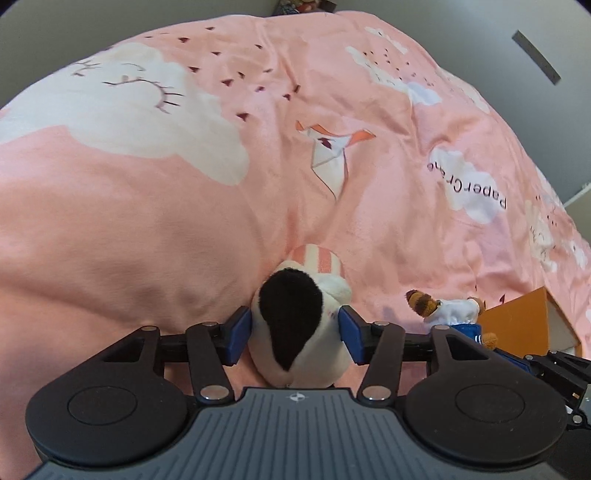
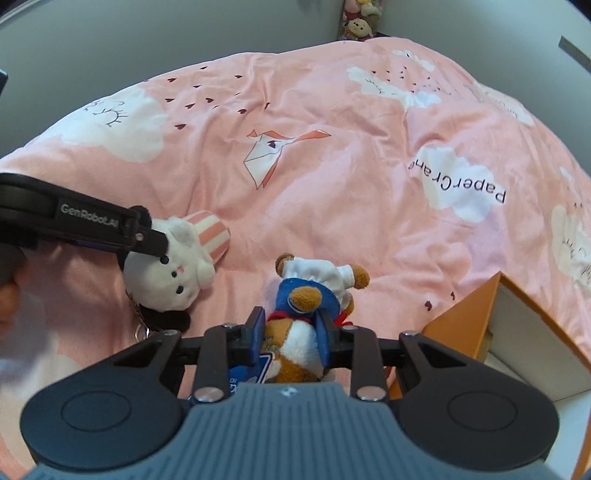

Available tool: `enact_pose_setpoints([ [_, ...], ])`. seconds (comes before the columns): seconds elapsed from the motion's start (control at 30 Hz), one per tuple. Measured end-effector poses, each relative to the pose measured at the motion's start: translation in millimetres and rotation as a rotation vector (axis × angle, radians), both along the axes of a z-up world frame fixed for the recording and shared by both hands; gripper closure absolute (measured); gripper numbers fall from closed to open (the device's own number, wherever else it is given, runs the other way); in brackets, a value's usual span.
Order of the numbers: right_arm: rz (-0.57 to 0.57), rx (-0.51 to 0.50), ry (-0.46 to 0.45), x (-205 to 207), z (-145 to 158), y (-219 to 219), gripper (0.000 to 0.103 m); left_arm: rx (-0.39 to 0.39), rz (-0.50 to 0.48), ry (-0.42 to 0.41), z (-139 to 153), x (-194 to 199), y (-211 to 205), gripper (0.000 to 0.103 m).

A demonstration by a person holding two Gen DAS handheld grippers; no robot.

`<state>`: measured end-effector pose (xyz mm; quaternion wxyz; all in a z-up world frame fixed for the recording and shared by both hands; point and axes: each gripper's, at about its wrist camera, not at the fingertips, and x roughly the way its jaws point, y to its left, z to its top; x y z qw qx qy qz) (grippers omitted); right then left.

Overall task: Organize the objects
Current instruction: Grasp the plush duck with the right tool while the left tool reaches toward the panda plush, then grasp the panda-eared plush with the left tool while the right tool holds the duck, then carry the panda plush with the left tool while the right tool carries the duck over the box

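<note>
A bed (image 1: 155, 206) under a pink quilt printed with white clouds, small dark hearts, a paper crane and the words "PaperCrane" fills both views. At its near right edge stands an orange box (image 2: 461, 321) with a pale inside, open toward the camera.

Near the middle of the quilt lies a white plush bunny (image 2: 173, 273) with black ears and a pink-striped body, a metal key ring showing at its near side. The left hand-held gripper (image 1: 295, 328) stands over it, blue pads on either side of the head; the left pad seems to brush the plush while a narrow gap shows at the right, though the fisheye makes contact hard to judge. The jaws stand apart and do not squeeze the toy, which rests on the quilt.

To the bunny's right, between it and the box, is a brown plush bear (image 2: 314, 291) in a blue and white outfit with a red ribbon. The right hand-held gripper (image 2: 291, 332) is closed on it, the blue pads pressing into its near end, with the limbs pointing away toward the far side.

Far off, in the corner behind the bed, several more soft toys (image 2: 360, 22) sit stacked against the wall.
</note>
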<state>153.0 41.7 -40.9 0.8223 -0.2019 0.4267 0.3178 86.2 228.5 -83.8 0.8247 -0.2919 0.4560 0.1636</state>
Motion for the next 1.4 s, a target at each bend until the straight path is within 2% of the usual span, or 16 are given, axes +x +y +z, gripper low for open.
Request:
enact_pose_setpoints([
  [0.03, -0.005, 0.005, 0.01, 1.5, -1.9, -1.5, 0.073, -0.009, -0.004, 0.002, -2.5, 2.6, -1.2, 0.036],
  [0.1, -0.012, 0.014, 0.026, 4.0, -5.3, -3.3, 0.073, -0.033, -0.013, 0.005, -8.2, 7.4, -2.9, 0.036],
  [0.37, -0.021, 0.034, 0.058, 7.0, -14.5, -8.8, 0.073, 0.012, -0.056, 0.018, -10.7, 17.2, -13.7, 0.039],
  [0.57, -0.036, 0.061, 0.072, 6.3, -11.5, -13.8, 0.073, 0.055, -0.084, 0.015, -6.6, 13.3, -22.4, 0.046],
  [0.77, -0.045, 0.137, 0.038, -7.5, 16.6, -30.0, 0.073, 0.118, -0.117, -0.08, 22.9, -9.9, -47.9, 0.048],
  [1.13, -0.1, 0.37, -0.033, -42.3, 100.0, -98.2, 0.073, 0.152, -0.233, -0.35, 118.9, -49.4, -102.9, 0.048],
  [1.27, -0.146, 0.44, -0.062, -55.1, 126.3, -134.2, 0.073, 0.11, -0.301, -0.427, 143.9, -53.9, -127.5, 0.048],
  [1.4, -0.209, 0.491, -0.093, -68.8, 145.0, -172.3, 0.073, 0.064, -0.392, -0.47, 156.0, -53.0, -155.2, 0.048],
])
